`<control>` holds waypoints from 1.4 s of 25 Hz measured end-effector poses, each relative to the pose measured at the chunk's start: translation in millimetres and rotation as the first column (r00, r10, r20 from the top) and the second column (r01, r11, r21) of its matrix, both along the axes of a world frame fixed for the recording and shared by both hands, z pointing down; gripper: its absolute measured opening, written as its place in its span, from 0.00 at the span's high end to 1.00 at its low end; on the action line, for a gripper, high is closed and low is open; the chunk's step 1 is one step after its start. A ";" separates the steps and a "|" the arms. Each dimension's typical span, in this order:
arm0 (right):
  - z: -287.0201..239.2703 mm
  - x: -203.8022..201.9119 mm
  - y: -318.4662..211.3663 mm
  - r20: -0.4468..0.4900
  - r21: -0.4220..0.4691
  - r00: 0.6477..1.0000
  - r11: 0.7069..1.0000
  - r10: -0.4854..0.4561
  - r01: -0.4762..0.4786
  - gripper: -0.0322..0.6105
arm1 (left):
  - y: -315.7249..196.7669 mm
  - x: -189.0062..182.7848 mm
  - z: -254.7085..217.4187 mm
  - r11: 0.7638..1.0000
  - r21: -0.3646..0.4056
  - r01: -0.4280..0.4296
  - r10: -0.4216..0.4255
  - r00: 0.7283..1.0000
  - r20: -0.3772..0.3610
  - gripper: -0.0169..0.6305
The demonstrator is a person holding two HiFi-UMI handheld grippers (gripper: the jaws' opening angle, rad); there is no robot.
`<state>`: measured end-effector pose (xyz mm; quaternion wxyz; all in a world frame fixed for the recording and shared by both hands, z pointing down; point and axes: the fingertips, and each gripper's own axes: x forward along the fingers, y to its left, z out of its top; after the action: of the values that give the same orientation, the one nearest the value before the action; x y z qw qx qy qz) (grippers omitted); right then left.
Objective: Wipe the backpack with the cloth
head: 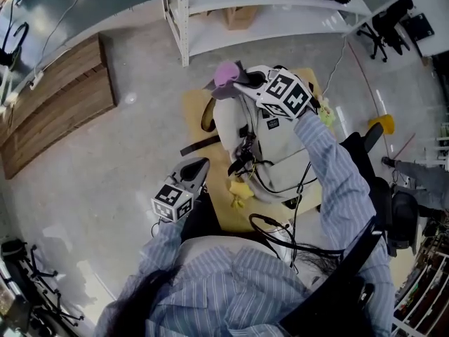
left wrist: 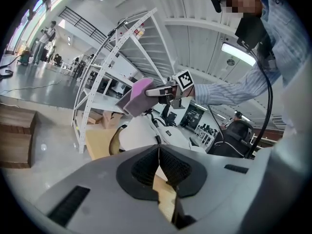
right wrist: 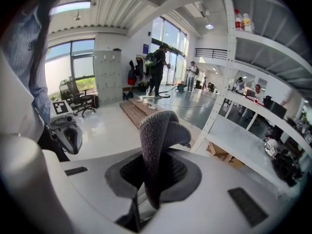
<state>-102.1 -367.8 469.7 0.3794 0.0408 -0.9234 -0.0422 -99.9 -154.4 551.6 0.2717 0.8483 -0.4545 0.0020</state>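
Clenched empty, my left gripper (head: 196, 168) hangs by the tan board's (head: 193, 104) near-left edge, while my right gripper (head: 242, 83) pinches the pink cloth (head: 226, 74) above the white backpack (head: 270, 153) on that board.

We see a small desk (head: 193, 118) with a tan top standing on the grey floor (head: 140, 160). A white backpack (head: 228, 128) lies on it, covering most of the top. A yellow thing (head: 240, 189) rests at the near edge, touching the backpack. A low wooden platform (head: 59, 111) and a white shelf rack (head: 231, 20) also stand on the floor.
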 end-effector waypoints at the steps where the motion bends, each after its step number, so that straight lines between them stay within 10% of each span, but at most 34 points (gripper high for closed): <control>1: -5.9 4.7 -3.6 0.017 -0.010 0.999 1.000 0.027 -0.027 0.89 | -1.1 2.1 -1.5 1.000 0.004 -0.007 0.007 1.000 0.001 0.97; 18: 17.4 151.2 -81.1 -0.095 0.024 0.923 0.928 0.373 -0.372 0.89 | -17.3 32.2 -5.5 0.995 -0.013 -0.104 0.104 0.995 0.001 0.97; 35: 22.2 334.5 -143.1 -0.183 0.173 0.680 0.704 0.710 -0.689 0.89 | -26.8 47.2 0.3 0.987 -0.027 -0.160 0.161 0.987 0.002 0.97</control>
<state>232.4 -510.9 491.8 0.4710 0.4020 -0.7829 0.0599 -52.7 -181.2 551.9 0.2808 0.8785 -0.3853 0.0317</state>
